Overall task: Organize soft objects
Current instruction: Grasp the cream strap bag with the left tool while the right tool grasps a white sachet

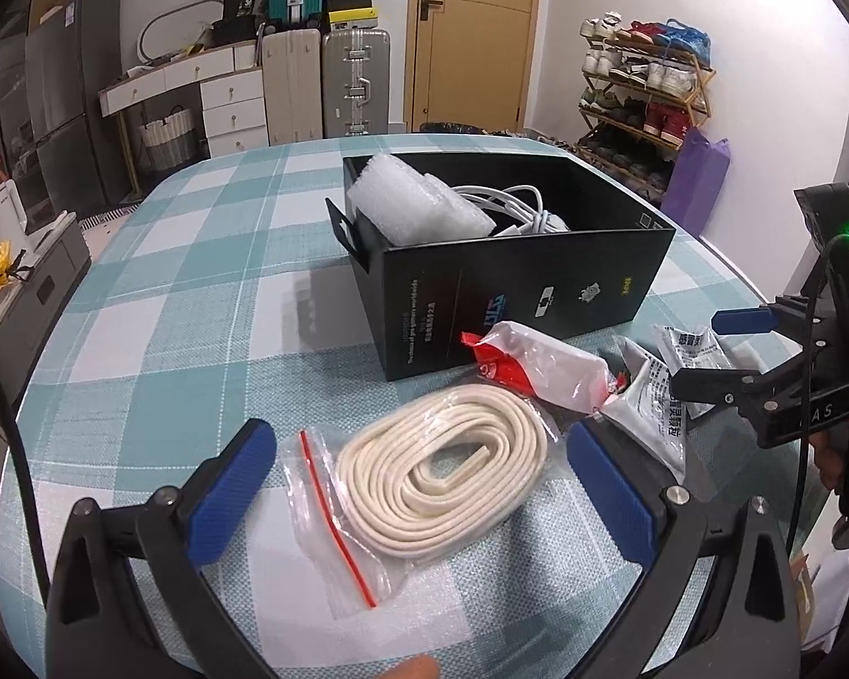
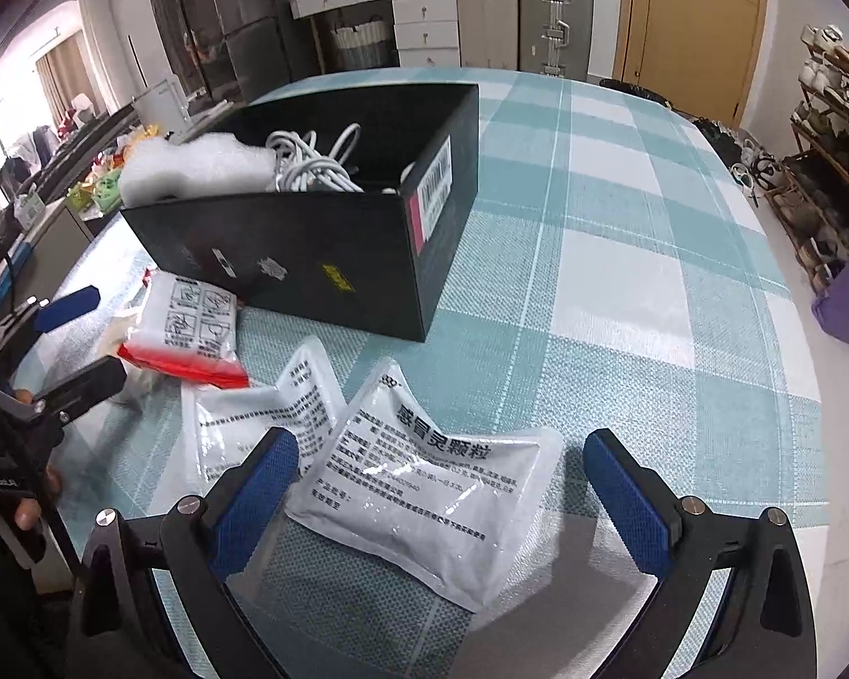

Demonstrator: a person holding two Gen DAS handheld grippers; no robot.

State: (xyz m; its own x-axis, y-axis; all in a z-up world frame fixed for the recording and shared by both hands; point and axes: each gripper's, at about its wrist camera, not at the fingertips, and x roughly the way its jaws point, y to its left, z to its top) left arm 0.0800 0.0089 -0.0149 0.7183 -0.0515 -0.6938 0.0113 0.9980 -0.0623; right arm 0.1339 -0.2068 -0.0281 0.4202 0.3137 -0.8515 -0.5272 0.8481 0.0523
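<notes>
Left wrist view
Left gripper [image 1: 419,486]: I have its jaws spread wide, holding nothing, straddling the coiled cord.
Coiled cord [image 1: 441,467]: cream, wound flat inside a clear zip bag [image 1: 334,515] on the checked tablecloth [image 1: 170,305], just in front of the black box [image 1: 515,294].
Handling: I judge it light and limp; the plastic looks slippery, so I would pinch across the thick of the coil, not the loose bag edge.
Red-and-white pack [image 1: 532,368]: lies against the box's near wall, soft-looking.
Box contents: white foam [image 1: 419,203] and white cables [image 1: 515,209] already inside.
Right gripper [image 1: 719,362]: seen at the right edge, jaws apart.

Right wrist view
Right gripper [image 2: 441,486]: jaws wide, empty, either side of a white sachet.
White sachet [image 2: 430,486]: flat, printed, puffy; a second one [image 2: 266,424] lies beside it, partly under.
Handling: light, crinkly, probably granules inside; I would grip the body mid-width so that it does not fold away.
</notes>
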